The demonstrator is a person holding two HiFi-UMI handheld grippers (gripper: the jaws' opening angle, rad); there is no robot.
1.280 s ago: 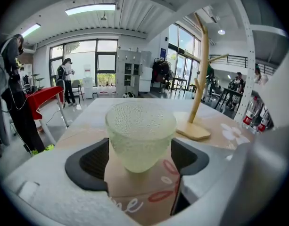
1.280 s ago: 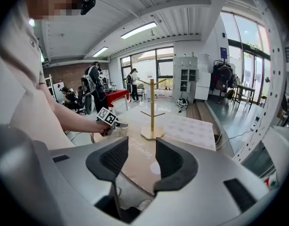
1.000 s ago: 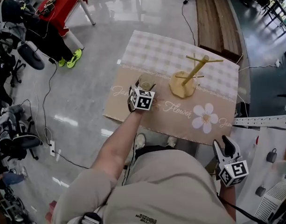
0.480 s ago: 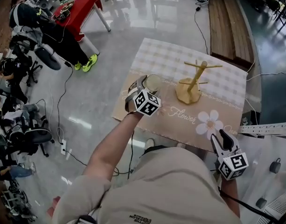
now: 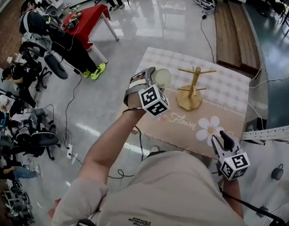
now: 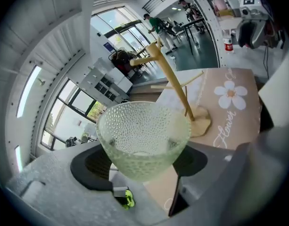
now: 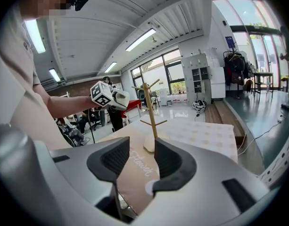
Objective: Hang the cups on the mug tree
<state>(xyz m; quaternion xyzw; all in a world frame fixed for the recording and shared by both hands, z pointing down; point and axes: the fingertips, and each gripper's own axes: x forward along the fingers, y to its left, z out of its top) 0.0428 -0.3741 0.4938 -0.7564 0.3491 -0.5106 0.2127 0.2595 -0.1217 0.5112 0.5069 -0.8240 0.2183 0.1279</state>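
The glass cup [image 6: 142, 135] is clear, its wall pebbled all over with small raised dimples, while the left gripper [image 6: 144, 166] is matt grey plastic with black ribbed pads [image 6: 94, 167]. The mug tree [image 5: 189, 99] is pale, smooth bare wood on a matt printed tablecloth [image 5: 229, 88]. The floor [image 5: 149, 22] is glossy, mirroring the lights.

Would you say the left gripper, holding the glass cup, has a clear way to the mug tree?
Probably yes: the left gripper holds the glass cup raised beside the bare mug tree, and nothing stands between them.
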